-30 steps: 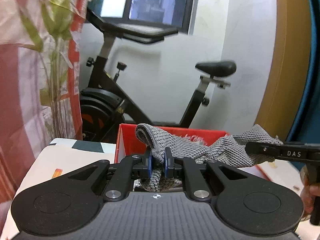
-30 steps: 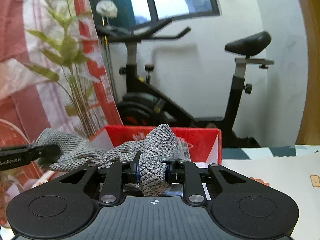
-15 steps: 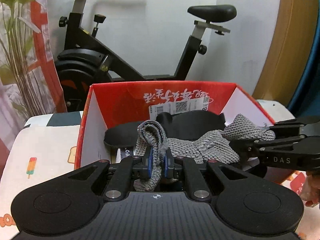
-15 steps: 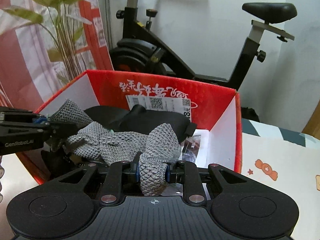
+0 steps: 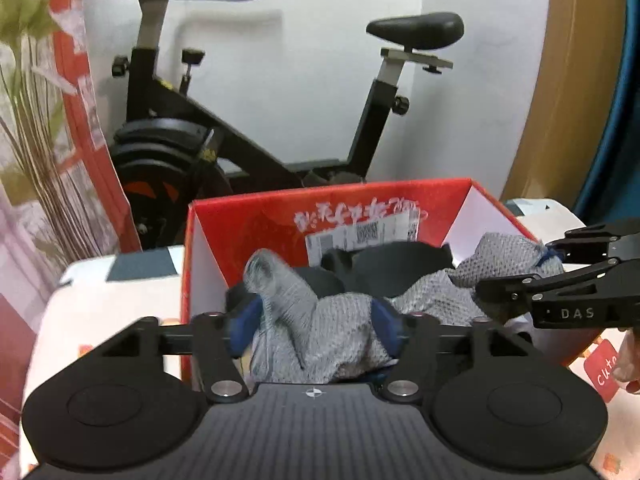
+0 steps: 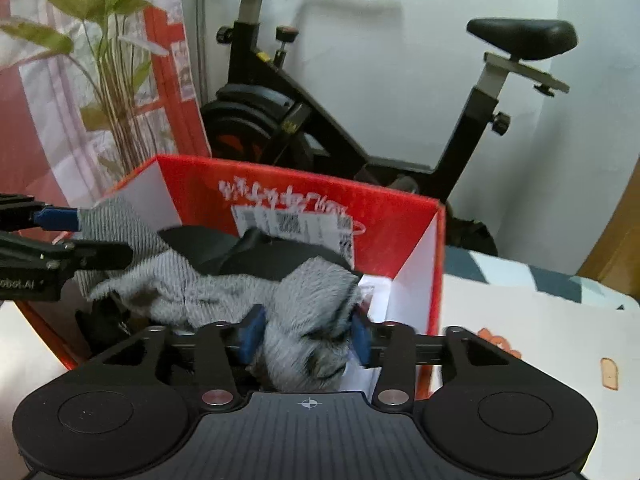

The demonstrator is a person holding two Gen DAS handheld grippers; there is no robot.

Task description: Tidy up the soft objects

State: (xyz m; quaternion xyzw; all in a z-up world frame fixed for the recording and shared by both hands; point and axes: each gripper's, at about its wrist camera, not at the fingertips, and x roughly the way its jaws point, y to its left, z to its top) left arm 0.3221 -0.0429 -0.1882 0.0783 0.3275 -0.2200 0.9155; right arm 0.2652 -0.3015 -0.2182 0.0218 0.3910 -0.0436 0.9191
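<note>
Both grippers were over the open red box [image 5: 248, 220], jaws opening, with the grey knit cloth [image 5: 340, 332] still between them.

Left gripper [image 5: 316, 328], lower centre of the left wrist view: blue pads spread wide. One bunched end of the cloth sat in the gap, a fold of it blurred and sticking up at the left pad. Pads no longer looked to be pressing it, though cloth lay against the right one.

Right gripper [image 6: 304, 336], lower centre of the right wrist view: pads also parted, the cloth's other end bunched between them, blurred. Not clamped as far as I could tell.

The cloth ran across the inside of the box from one gripper to the other, draped over a black soft item [image 6: 260, 256] already in there. In the left wrist view the right gripper came in from the right edge, with grey knit at its tips.

The box had a white shipping label [image 6: 296, 224] on its far inner wall and white script above it. It stood on a pale tablecloth [image 6: 520, 320] with small cartoon prints.

Room: a black exercise bike [image 5: 248, 128] behind the box against a white wall, a leafy plant [image 6: 104, 60] and a red-and-white patterned curtain [image 6: 36, 128] upper left, and a wooden door frame [image 5: 568, 80] at the right edge.
</note>
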